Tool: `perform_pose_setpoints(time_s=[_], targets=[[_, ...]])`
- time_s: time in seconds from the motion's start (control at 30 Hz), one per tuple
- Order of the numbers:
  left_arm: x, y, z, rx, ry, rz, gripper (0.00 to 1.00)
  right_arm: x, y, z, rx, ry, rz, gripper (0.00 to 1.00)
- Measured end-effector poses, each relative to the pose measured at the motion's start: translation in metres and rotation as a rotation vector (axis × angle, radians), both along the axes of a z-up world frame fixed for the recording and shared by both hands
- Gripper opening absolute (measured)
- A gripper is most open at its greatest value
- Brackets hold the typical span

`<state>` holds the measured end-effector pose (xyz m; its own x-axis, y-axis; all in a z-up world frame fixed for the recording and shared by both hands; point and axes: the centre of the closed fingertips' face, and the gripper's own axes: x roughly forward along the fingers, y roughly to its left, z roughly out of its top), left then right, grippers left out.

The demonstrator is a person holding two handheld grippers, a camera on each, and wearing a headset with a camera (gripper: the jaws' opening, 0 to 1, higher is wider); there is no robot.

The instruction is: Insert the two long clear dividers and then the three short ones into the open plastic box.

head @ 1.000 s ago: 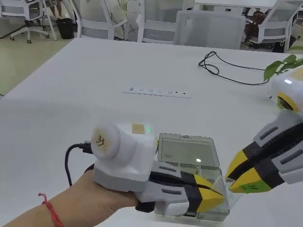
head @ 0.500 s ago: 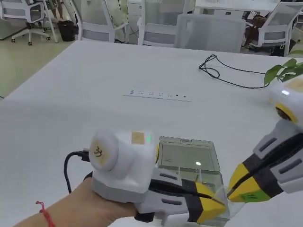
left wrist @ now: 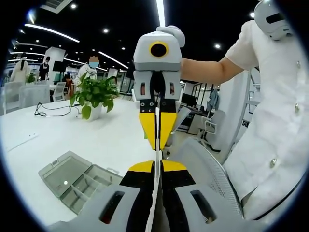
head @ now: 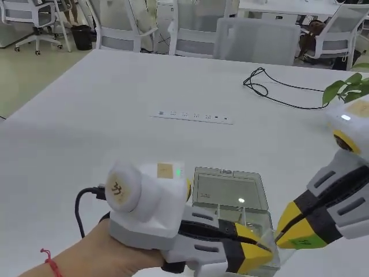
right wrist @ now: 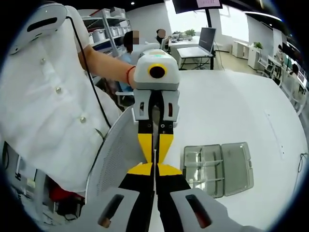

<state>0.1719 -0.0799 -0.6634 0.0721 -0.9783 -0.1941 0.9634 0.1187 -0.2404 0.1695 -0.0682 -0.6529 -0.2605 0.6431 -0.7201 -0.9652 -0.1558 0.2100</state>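
Note:
The clear plastic box (head: 251,222) lies at the table's near edge with its lid (head: 230,188) folded open behind it. Clear dividers stand inside the box (left wrist: 89,184), and the compartments (right wrist: 203,164) are visible. My left gripper (head: 266,249) reaches in from the left and my right gripper (head: 280,235) from the right. Their yellow tips meet just above the box's near right corner. A thin clear divider (left wrist: 156,145), seen edge-on, runs between both pairs of jaws. Left gripper (left wrist: 155,166) and right gripper (right wrist: 154,169) are each shut on it.
A white power strip (head: 193,115) lies mid-table. A black cable (head: 277,86) and a green plant (head: 346,88) are at the far right. Office chairs (head: 253,37) line the far edge. The person's white shirt (right wrist: 53,96) is close behind the grippers.
Both grippers have stayed tip to tip on the divider and sunk slightly toward the box. The head view has shifted a little.

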Motion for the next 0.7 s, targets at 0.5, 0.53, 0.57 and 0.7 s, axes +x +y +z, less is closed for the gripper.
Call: perform_pose_setpoints(time_s=[0.5, 0.53, 0.57, 0.7], targets=[[0.014, 0.020, -0.011, 0.039, 0.012, 0.079, 0.18, 0.014, -0.011, -0.003, -0.029, -0.033, -0.035, 0.03], [0.015, 0.022, -0.012, 0.045, 0.010, 0.086, 0.19, 0.016, -0.012, -0.004, -0.032, -0.036, -0.043, 0.03], [0.016, 0.024, -0.013, 0.047, 0.009, 0.092, 0.21, 0.018, -0.013, -0.005, -0.035, -0.038, -0.050, 0.03], [0.022, 0.034, -0.018, 0.066, 0.019, 0.126, 0.33, 0.032, -0.019, -0.010, -0.059, -0.066, -0.076, 0.03]])
